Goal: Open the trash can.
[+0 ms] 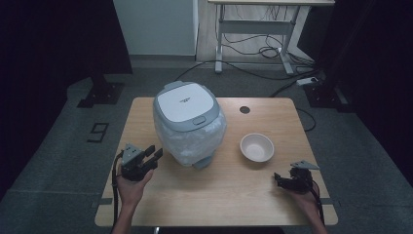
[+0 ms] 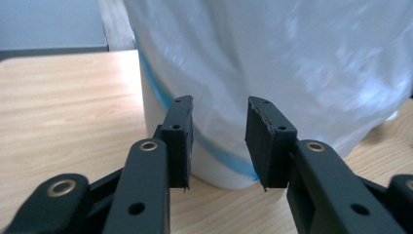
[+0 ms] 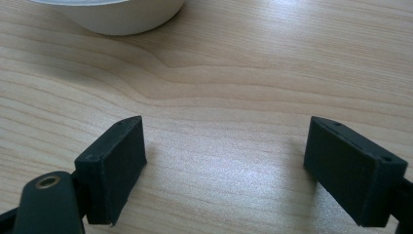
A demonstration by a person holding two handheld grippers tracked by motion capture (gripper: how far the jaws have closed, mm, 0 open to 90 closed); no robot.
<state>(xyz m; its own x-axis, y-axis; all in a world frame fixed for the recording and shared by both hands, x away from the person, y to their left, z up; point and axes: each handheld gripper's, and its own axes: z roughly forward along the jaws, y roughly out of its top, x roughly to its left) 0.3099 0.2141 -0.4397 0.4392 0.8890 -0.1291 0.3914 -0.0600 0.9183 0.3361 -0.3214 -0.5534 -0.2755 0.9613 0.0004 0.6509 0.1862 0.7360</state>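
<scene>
L gripper sits at about 8 o'clock of the rice cooker, jaws apart w/ nothing between them, nosed right up to the plastic-wrapped body; in the left gripper view the film and the white base w/ its blue stripe sit just past the pads. The cooker stands mid-table, slightly L of centre, lid closed, latch tab facing the person at 6 o'clock. R gripper rests low near the table's 4 o'clock corner, jaws wide apart over bare wood, well clear of the bowl, which lies at 3 o'clock of the cooker. Risks from here, by the look of it: the film is loose and slick, so if the L jaws pinch only plastic they'd likely bunch or tear it instead of gripping the body, and any pull would drag wrap, not cooker. A push from 8 o'clock w/o the R side bracing could slide or twist the pot toward the bowl at 3 o'clock and knock it. The body also looks far wider than the jaw gap, so a squeeze on the round wall would prob. slip off. If the lid gets popped one-handed, the pot may tilt back. R gripper is far off, so help would come late.
</scene>
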